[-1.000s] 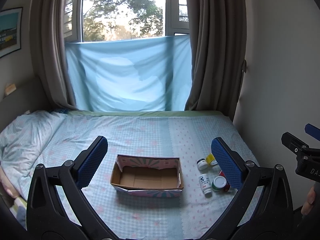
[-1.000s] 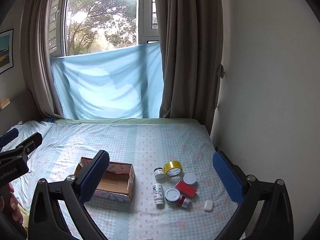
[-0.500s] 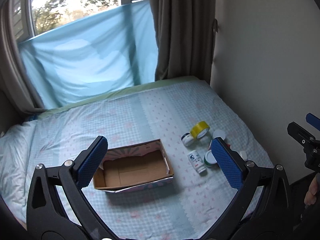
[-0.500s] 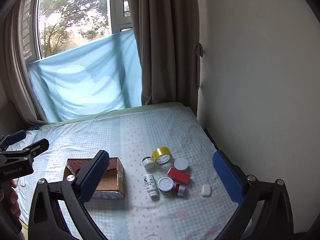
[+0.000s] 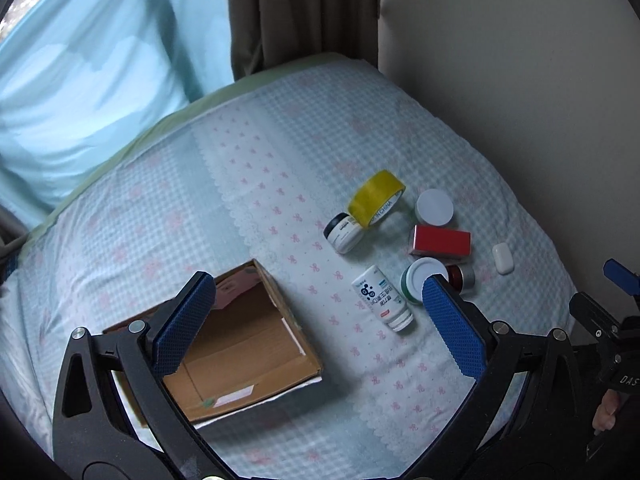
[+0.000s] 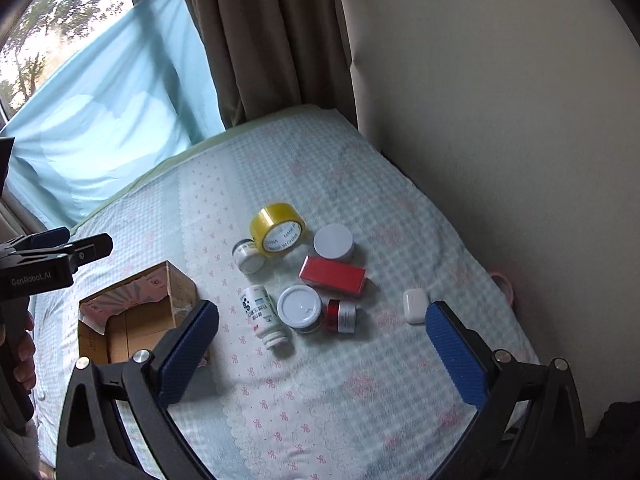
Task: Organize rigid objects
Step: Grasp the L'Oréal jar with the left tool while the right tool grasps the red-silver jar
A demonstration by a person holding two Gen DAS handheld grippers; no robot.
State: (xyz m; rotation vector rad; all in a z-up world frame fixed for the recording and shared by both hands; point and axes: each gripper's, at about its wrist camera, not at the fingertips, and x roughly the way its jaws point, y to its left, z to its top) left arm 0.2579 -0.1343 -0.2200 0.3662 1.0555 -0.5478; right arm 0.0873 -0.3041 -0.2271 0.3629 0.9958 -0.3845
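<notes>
An open, empty cardboard box [image 5: 240,344] [image 6: 132,316] lies on the bed. To its right lies a cluster: a yellow tape roll [image 5: 375,198] [image 6: 277,229], a small white jar [image 5: 343,233], a white bottle on its side [image 5: 382,298] [image 6: 262,316], a white-lidded jar [image 6: 300,307], a red box [image 5: 440,241] [image 6: 333,275], a small red jar [image 6: 341,314], a white round lid [image 6: 333,241] and a white earbud case [image 5: 502,257] [image 6: 414,305]. My left gripper [image 5: 318,320] is open above the box's right edge. My right gripper [image 6: 322,350] is open above the bed, near the cluster.
The bed [image 6: 360,400] has a blue checked sheet. A wall [image 6: 500,120] runs along its right side. Brown curtains [image 6: 272,40] and a light blue cloth [image 6: 100,120] hang at the far end.
Both grippers have moved forward and tilted down toward the bed. The box and the cluster now look larger and nearer. Both stay open.
</notes>
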